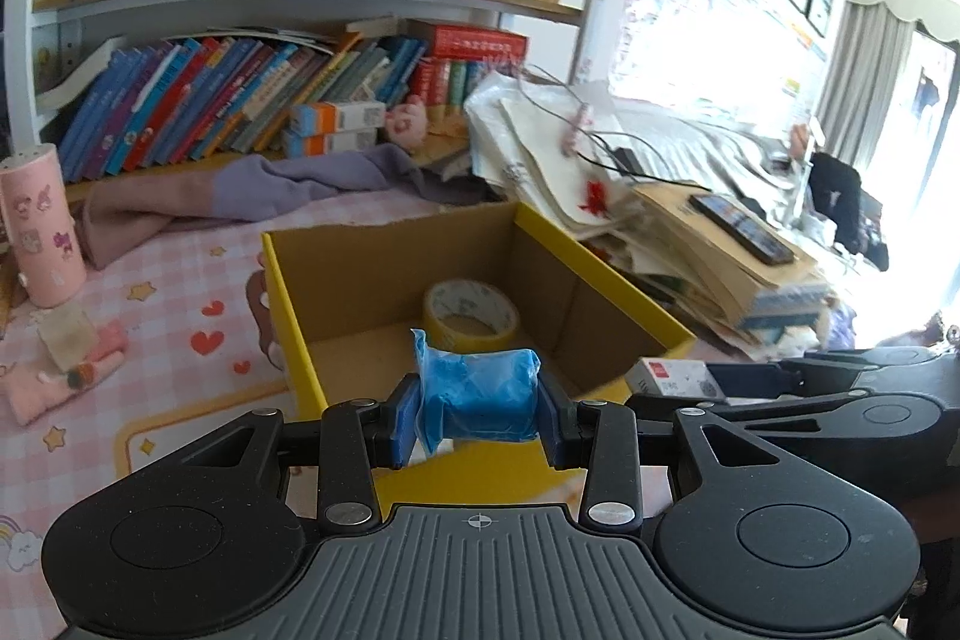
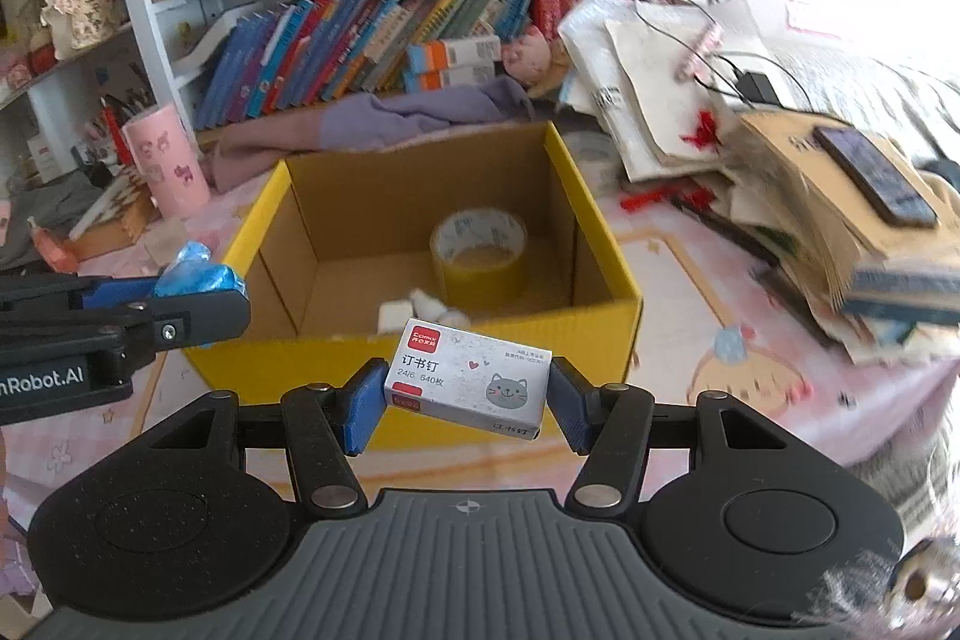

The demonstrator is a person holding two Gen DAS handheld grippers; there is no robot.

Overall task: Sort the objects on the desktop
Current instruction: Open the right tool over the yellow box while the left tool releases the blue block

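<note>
My left gripper (image 1: 478, 415) is shut on a blue plastic-wrapped packet (image 1: 477, 394) and holds it over the near wall of the yellow cardboard box (image 1: 336, 388). My right gripper (image 2: 467, 400) is shut on a white staple box (image 2: 468, 379) with a red label and a cat drawing, just before the yellow cardboard box's near wall (image 2: 540, 334). Inside the box lie a roll of yellow tape (image 1: 471, 313), also seen in the right wrist view (image 2: 480, 250), and small white items (image 2: 414, 310). The left gripper with the blue packet (image 2: 198, 274) shows at the left of the right wrist view.
A pink cylinder cup (image 1: 39, 226) stands at the left on the pink checked tablecloth (image 1: 168, 340). A stack of papers with a phone (image 1: 741, 226) on top lies to the right. A purple cloth (image 1: 288, 184) and bookshelves (image 1: 240, 100) are behind the box.
</note>
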